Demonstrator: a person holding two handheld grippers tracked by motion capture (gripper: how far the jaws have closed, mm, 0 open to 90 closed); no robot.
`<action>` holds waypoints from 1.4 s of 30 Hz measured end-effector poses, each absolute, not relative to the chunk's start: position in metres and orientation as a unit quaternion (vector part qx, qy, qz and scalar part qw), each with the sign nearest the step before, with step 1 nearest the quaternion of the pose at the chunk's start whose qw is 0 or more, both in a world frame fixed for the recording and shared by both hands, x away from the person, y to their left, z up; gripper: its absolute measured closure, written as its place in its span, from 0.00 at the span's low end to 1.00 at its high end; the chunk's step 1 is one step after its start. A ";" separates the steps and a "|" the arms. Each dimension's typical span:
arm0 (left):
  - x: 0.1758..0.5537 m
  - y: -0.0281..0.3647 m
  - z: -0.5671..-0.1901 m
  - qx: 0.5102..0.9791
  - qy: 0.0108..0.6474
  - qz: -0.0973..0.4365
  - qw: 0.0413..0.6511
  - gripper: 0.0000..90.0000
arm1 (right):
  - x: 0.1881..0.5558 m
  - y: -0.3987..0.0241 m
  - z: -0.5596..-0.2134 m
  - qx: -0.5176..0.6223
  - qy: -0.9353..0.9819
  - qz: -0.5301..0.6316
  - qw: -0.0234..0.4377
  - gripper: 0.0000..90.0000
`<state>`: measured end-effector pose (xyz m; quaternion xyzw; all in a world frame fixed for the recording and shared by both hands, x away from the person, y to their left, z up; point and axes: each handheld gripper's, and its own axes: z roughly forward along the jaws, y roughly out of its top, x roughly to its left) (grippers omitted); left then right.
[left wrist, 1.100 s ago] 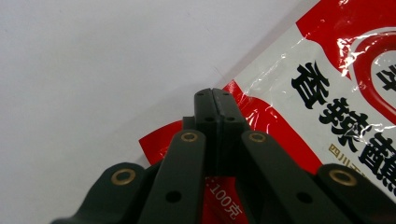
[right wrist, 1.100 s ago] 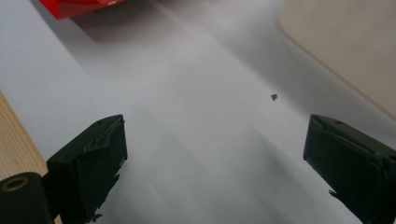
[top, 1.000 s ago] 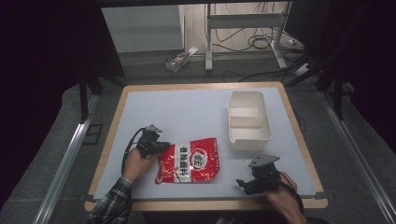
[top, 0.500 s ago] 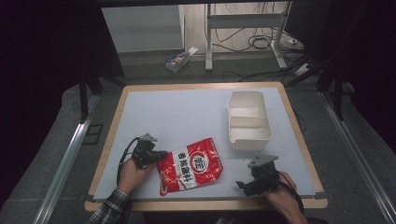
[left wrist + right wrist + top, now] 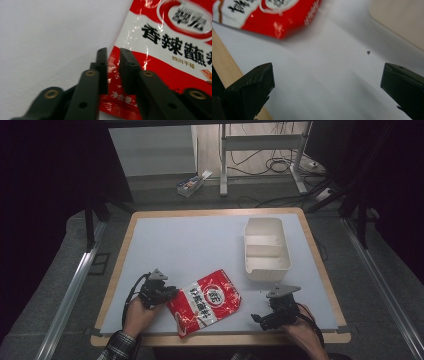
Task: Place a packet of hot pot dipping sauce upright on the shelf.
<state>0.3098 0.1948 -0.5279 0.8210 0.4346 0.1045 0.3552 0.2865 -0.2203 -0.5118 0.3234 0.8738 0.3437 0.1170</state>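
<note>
A red and white snack packet lies tilted on the white table top near the front edge. My left gripper is at the packet's left edge. In the left gripper view its jaws have just been opening. They now stand a narrow gap apart, with the packet's red edge in that gap and the pads not pressing on it. My right gripper rests to the right of the packet, near the front edge. Its jaws are spread wide over bare table, and the packet lies ahead at upper left.
A cream two-compartment box stands at the right of the table and shows as a pale corner in the right gripper view. The table's wooden rim runs beside the right gripper. A small dark speck lies on the table.
My left hand has drawn back toward the front edge. The packet has swung with it and now lies more tilted. The right hand has stayed where it was.
</note>
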 end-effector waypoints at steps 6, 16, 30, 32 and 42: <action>0.306 0.200 -0.521 0.803 0.434 0.135 0.387 0.59 | 0.286 -0.216 -0.512 0.314 0.875 0.346 0.122 0.00; 0.304 0.202 -0.521 0.801 0.417 0.147 0.403 0.32 | 0.291 -0.202 -0.521 0.296 0.884 0.350 0.090 0.00; 0.291 0.201 -0.518 0.802 0.402 0.165 0.410 0.23 | 0.298 -0.171 -0.531 0.275 0.891 0.359 0.051 0.00; 0.286 0.200 -0.517 0.800 0.399 0.169 0.415 0.22 | 0.300 -0.168 -0.531 0.275 0.889 0.363 0.046 0.00; 0.276 0.205 -0.517 0.798 0.394 0.165 0.426 0.21 | 0.313 -0.139 -0.532 0.274 0.891 0.359 0.045 0.00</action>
